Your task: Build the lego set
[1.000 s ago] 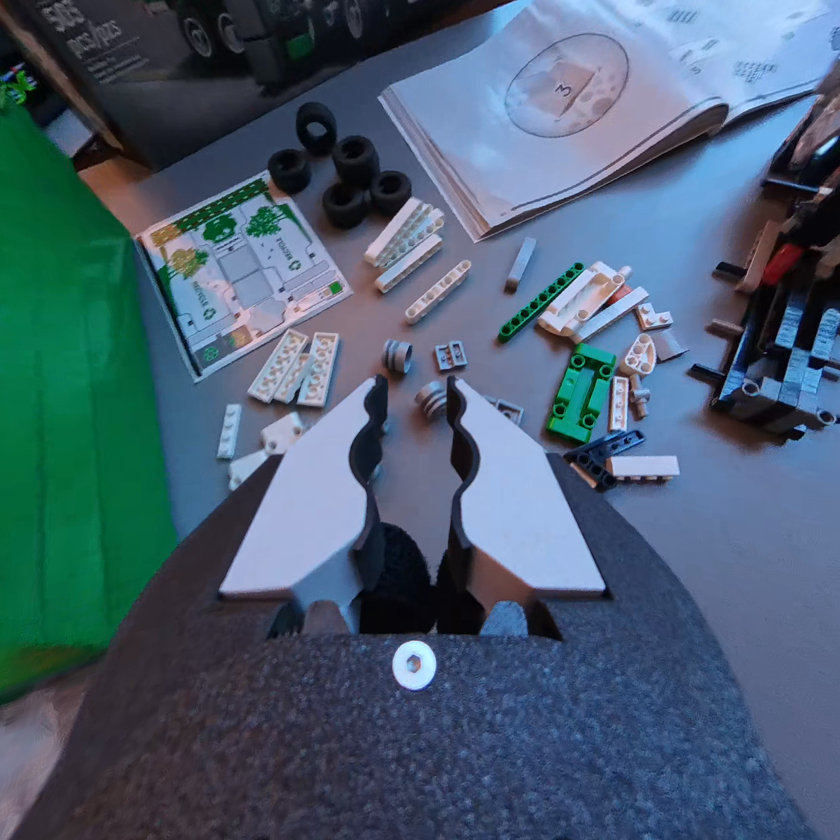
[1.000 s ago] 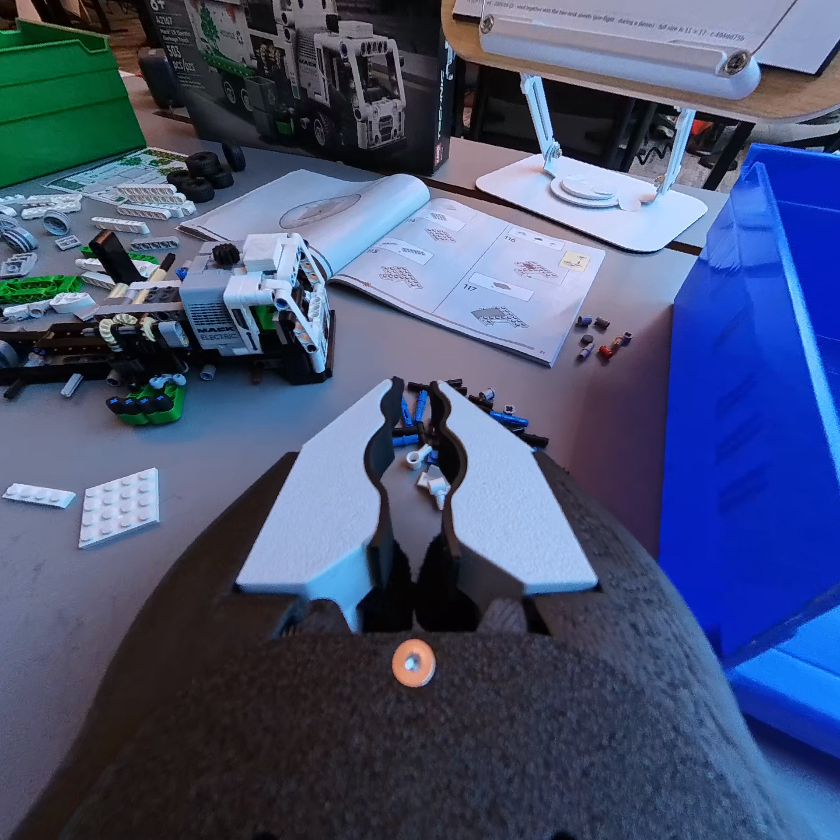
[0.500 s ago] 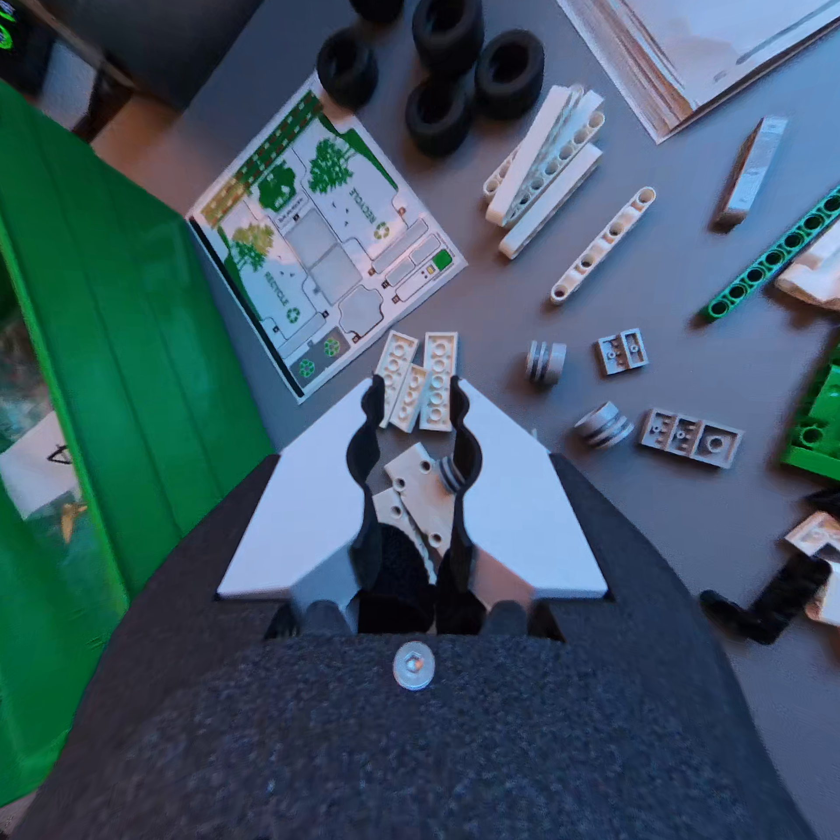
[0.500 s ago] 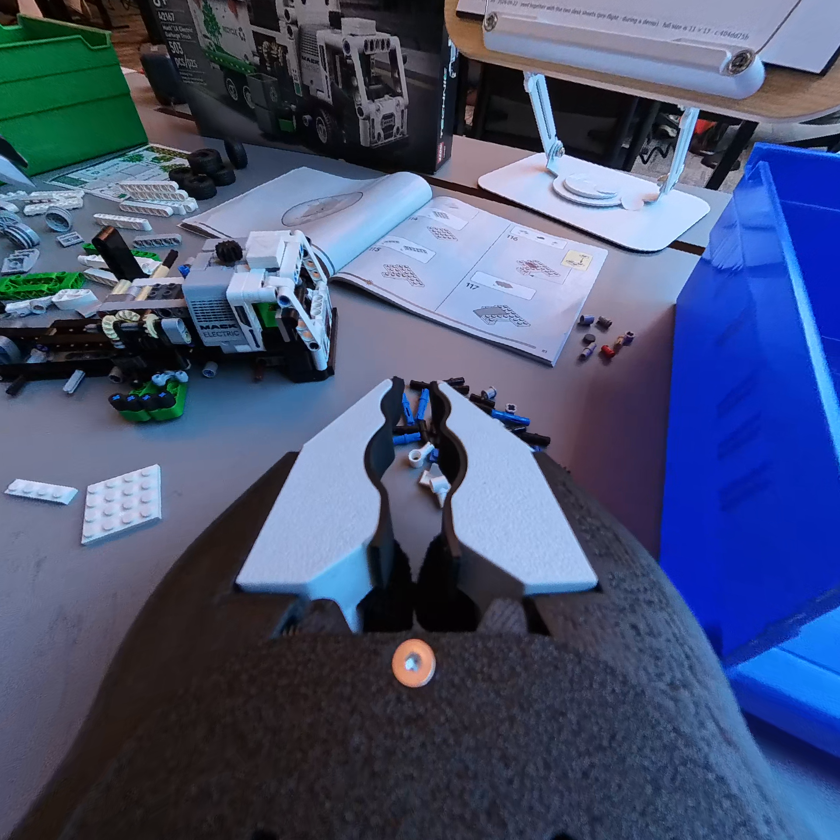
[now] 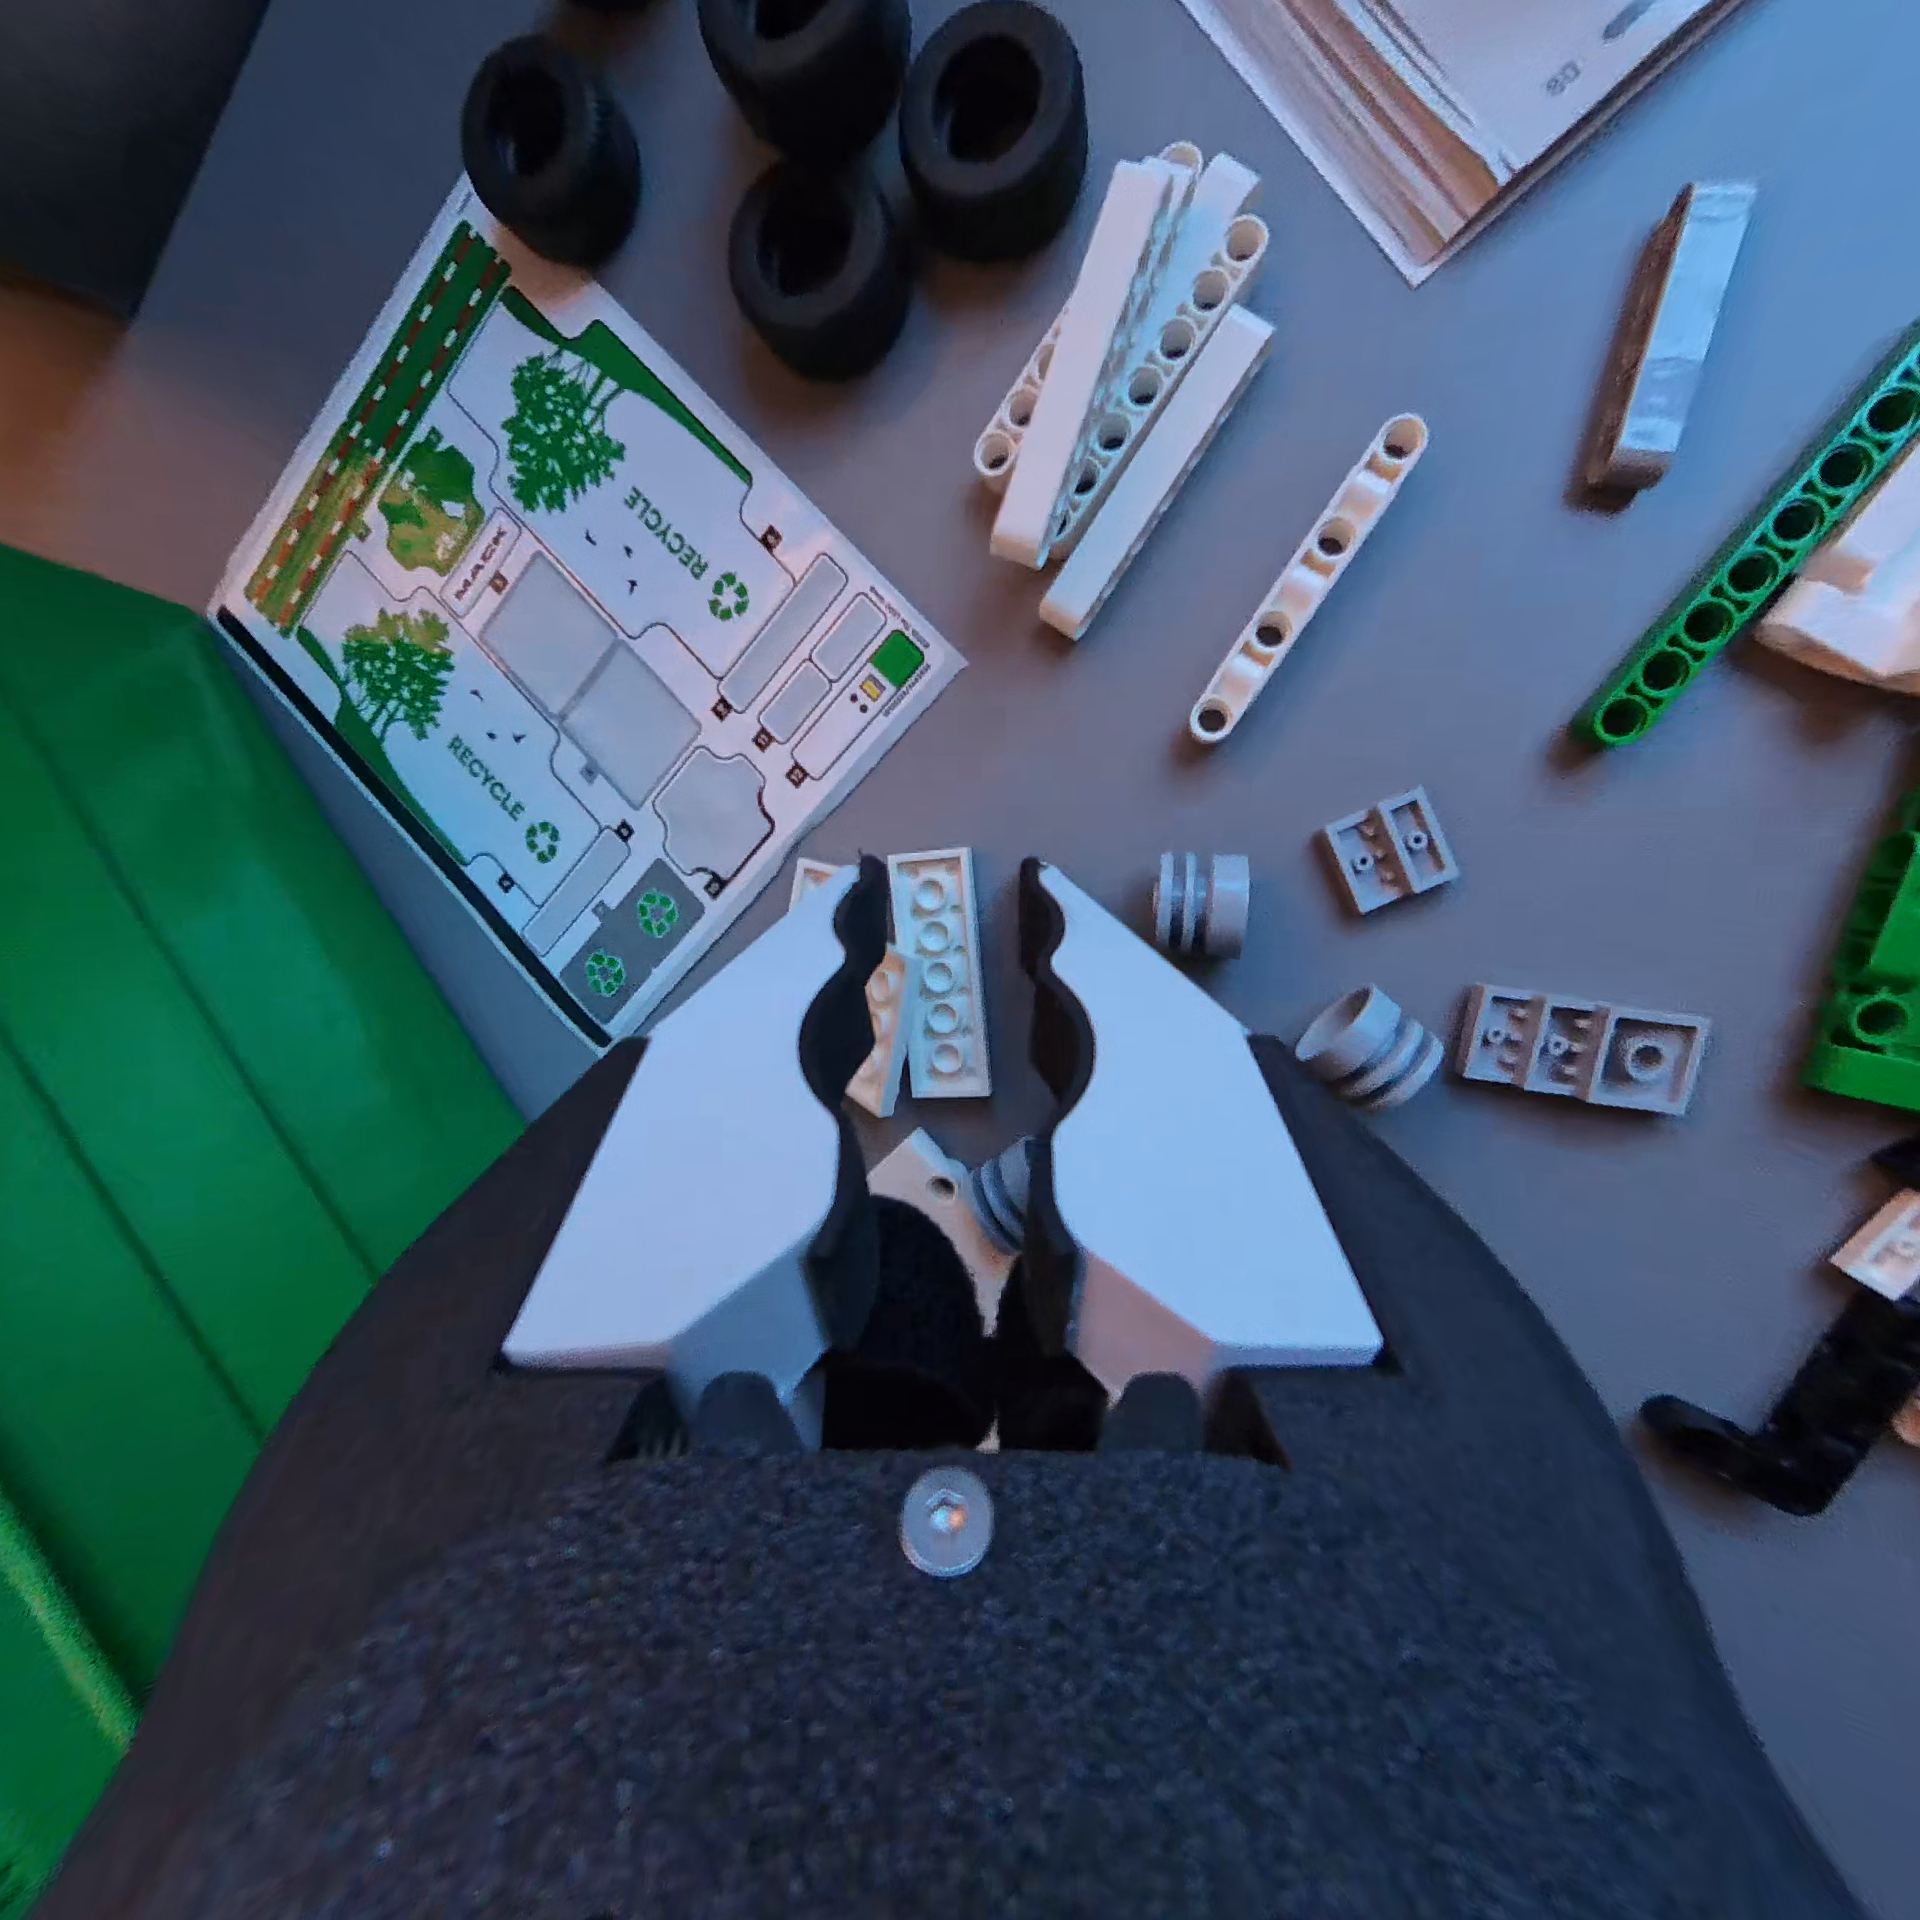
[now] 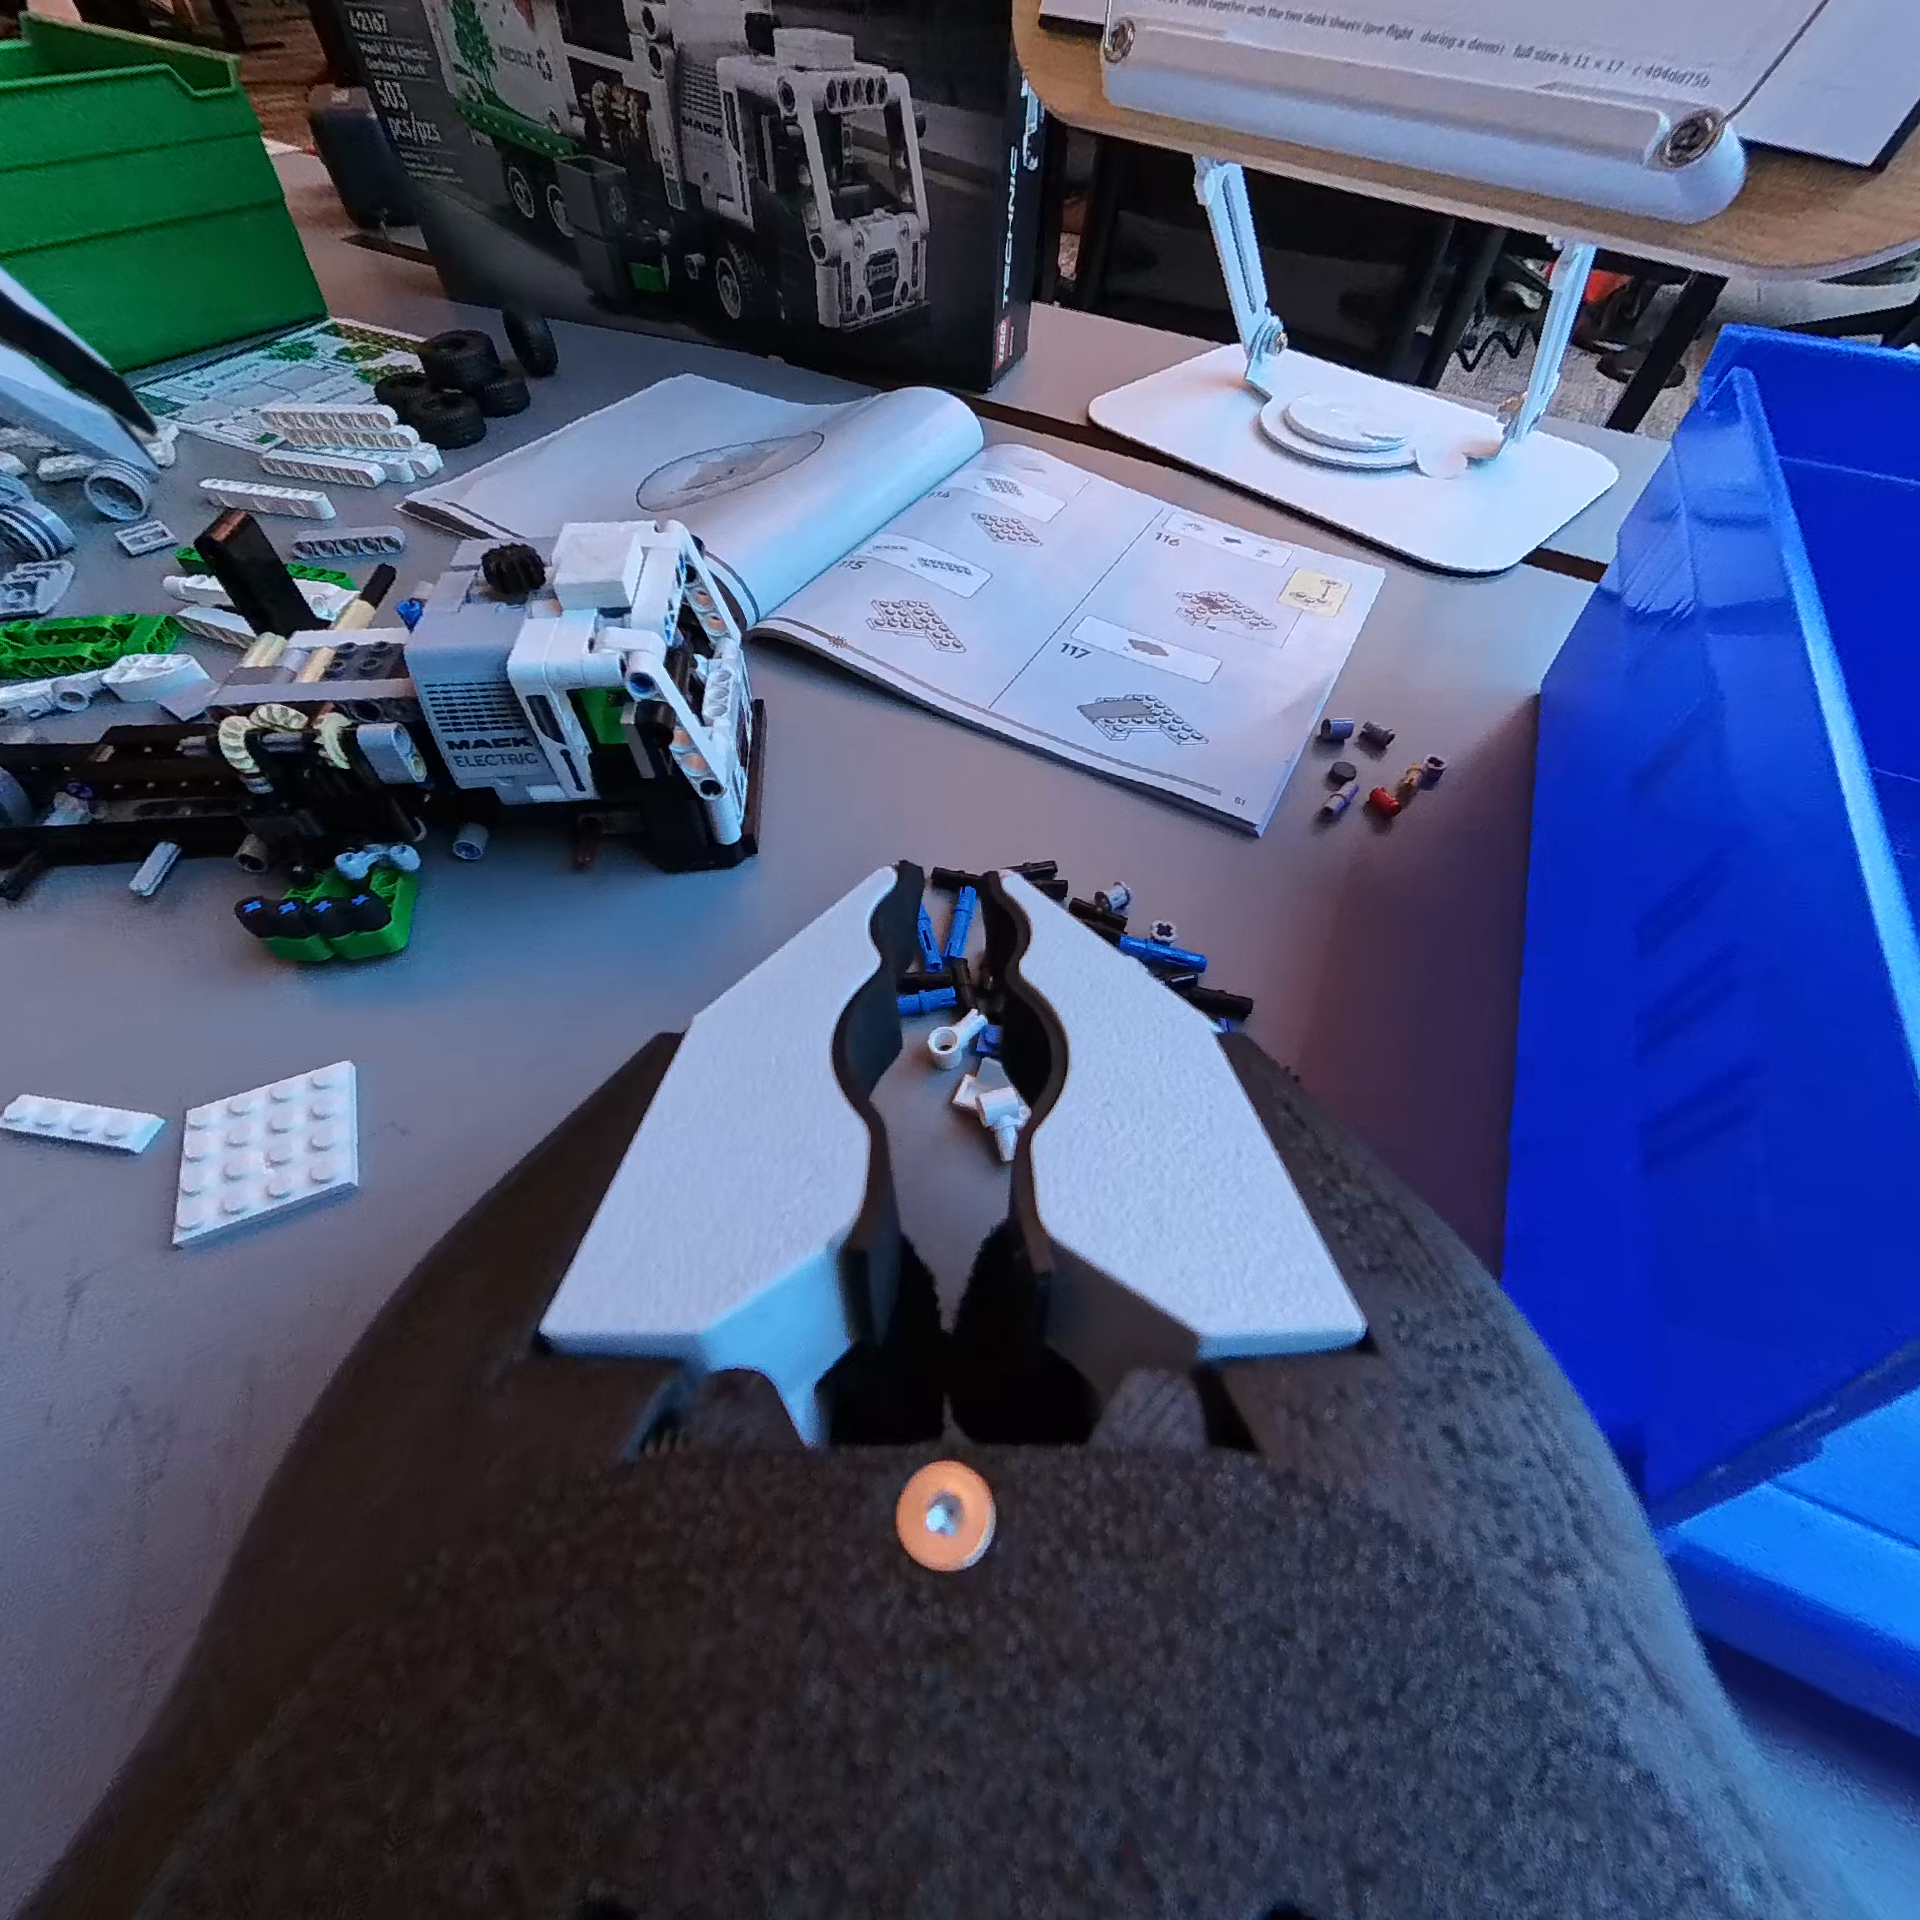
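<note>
My left gripper (image 5: 945,883) is open and low over the grey table. A white studded plate (image 5: 940,977) lies between its fingers, and a second white plate (image 5: 878,1029) leans against it by the left finger. Whether the fingers touch them I cannot tell. My right gripper (image 6: 951,876) is narrowly open and empty, hovering over a pile of small blue, black and white pins (image 6: 956,997). The part-built white and black truck (image 6: 582,686) stands to its left. The left gripper's tip (image 6: 62,405) shows at the far left of the right wrist view.
Around the left gripper lie a sticker sheet (image 5: 582,623), black tyres (image 5: 831,156), white beams (image 5: 1132,384), a green beam (image 5: 1766,561), grey pulleys (image 5: 1200,904) and a green bin (image 5: 156,1039). The right wrist view shows the open manual (image 6: 1039,623), white plates (image 6: 270,1153), the set's box (image 6: 727,156) and a blue bin (image 6: 1714,831). My right fingertips sit around 45 cm from my left ones.
My left gripper has swung left and come down from the grey pulleys to the white plates, which now lie between its fingers. The right gripper has barely moved.
</note>
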`<state>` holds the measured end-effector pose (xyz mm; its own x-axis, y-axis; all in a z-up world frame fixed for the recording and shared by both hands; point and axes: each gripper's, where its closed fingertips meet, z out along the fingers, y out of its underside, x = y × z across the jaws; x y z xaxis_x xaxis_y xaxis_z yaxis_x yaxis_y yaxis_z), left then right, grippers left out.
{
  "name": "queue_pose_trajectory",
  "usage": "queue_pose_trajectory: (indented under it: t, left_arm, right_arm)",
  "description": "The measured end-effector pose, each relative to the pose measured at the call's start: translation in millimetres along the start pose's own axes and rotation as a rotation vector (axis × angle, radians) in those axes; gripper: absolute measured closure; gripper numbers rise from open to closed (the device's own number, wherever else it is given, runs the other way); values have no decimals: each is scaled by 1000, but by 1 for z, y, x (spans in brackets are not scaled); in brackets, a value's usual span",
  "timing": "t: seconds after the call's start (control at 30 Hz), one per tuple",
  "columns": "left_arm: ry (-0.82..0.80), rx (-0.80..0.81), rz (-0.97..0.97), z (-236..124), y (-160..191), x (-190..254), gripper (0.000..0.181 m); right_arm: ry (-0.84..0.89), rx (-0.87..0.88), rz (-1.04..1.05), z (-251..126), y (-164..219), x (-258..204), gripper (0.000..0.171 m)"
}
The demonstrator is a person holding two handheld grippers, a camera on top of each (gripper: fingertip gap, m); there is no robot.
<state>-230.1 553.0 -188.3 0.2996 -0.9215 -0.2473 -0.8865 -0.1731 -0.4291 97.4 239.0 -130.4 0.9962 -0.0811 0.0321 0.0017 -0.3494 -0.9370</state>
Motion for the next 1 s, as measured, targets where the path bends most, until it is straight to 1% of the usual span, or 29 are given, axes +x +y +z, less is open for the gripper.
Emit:
queue_pose_trajectory:
  t: [0.07, 0.13, 0.3, 0.37, 0.43, 0.5, 0.53, 0.6, 0.67, 0.7, 0.73, 0.8, 0.83, 0.9, 1.0]
  left_arm:
    - [31, -20, -3, 0, 1, 0, 158]
    - [72, -30, -14, 0, 2, 3, 165]
    - [115, -25, -37, 0, 2, 2, 172]
    - [158, -3, -64, -4, 1, 4, 172]
    - [168, 57, -91, -12, -6, 4, 173]
    - [198, 158, -110, -29, -20, 9, 172]
    - [232, 247, -125, -43, -33, 14, 173]
    - [333, 472, -169, -81, -65, 33, 178]
    - [445, 714, -193, -127, -95, 60, 181]
    - [491, 794, -192, -143, -105, 75, 181]
    - [505, 831, -191, -151, -111, 88, 181]
    - [522, 852, -169, -155, -116, 115, 181]
    - [530, 851, -169, -154, -117, 127, 181]
    - [548, 805, -144, -143, -113, 150, 181]
    - [476, 680, -80, -114, -100, 162, 180]
  right_arm:
    - [1, 0, 2, 0, 0, 0, 160]
    - [1, 1, 6, -1, 0, 1, 160]
    - [-2, -3, 3, 0, 1, 0, 160]
    - [-2, -3, 1, 0, 1, 0, 160]
    - [-2, 1, 2, 0, 0, 0, 160]
    - [-3, 7, 2, -1, -1, 0, 160]
    - [-13, 19, 4, -2, -3, -2, 161]
    - [-76, 81, 26, -5, -19, -16, 161]
    - [-232, 142, 52, -9, -47, -48, 160]
    - [-309, 164, 53, -10, -62, -67, 159]
    - [-382, 174, 52, -9, -75, -87, 157]
    - [-536, 164, 45, -4, -93, -128, 154]
    - [-578, 142, 25, 0, -93, -141, 155]
    - [-561, 94, -16, 10, -84, -146, 155]
    - [-529, 93, -24, 4, -74, -137, 155]
